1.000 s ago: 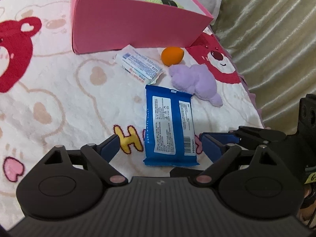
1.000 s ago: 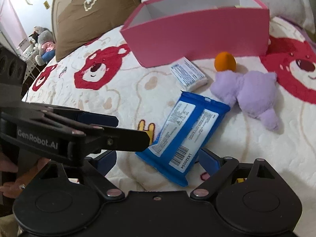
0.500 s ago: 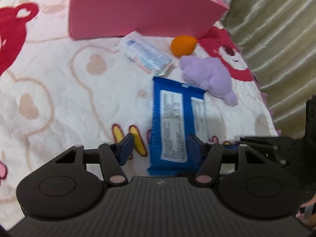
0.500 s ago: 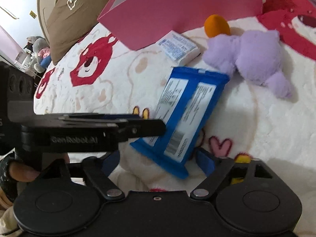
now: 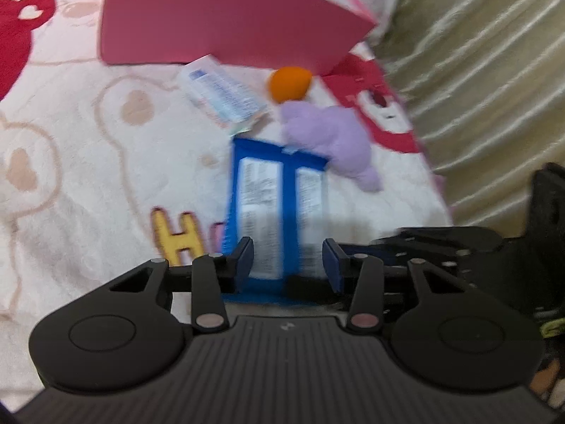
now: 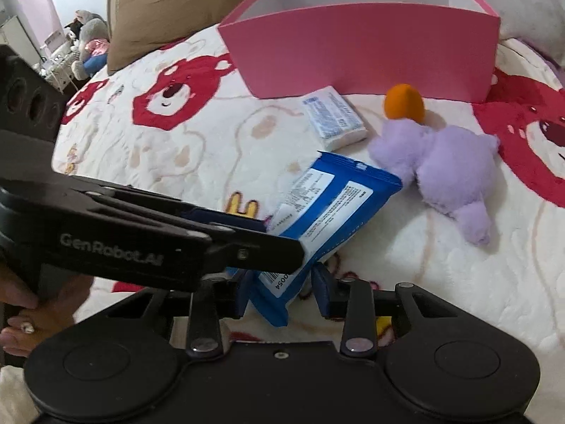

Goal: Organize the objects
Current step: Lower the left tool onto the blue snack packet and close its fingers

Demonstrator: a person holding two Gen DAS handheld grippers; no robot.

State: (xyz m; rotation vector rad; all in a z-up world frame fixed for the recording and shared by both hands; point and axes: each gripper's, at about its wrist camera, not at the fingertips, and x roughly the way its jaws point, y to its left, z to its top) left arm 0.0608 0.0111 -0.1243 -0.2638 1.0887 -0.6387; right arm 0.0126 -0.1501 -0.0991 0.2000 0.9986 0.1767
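A blue wipes pack [image 5: 279,190] lies on the bear-print blanket [image 5: 70,162], its far end touching a purple plush toy [image 5: 332,137]. My left gripper [image 5: 287,259] is closing, its blue pads pressing the pack's near end from both sides. In the right wrist view the pack [image 6: 332,205] is tilted with its near corner raised. My right gripper [image 6: 282,291] is closing on that corner. The left gripper's black body [image 6: 141,243] reaches in from the left onto the same pack. A pink box [image 6: 370,49] stands open behind.
A small white tissue pack [image 6: 333,120] and an orange ball [image 6: 404,102] lie in front of the box. A brown pillow [image 6: 176,3] sits at the back left. Ribbed beige fabric [image 5: 476,70] borders the blanket's right edge. A person's hand [image 6: 42,311] holds the left gripper.
Both pairs of jaws have narrowed from wide open onto the pack's near end. The pack has shifted toward the purple plush, and its near corner has lifted.
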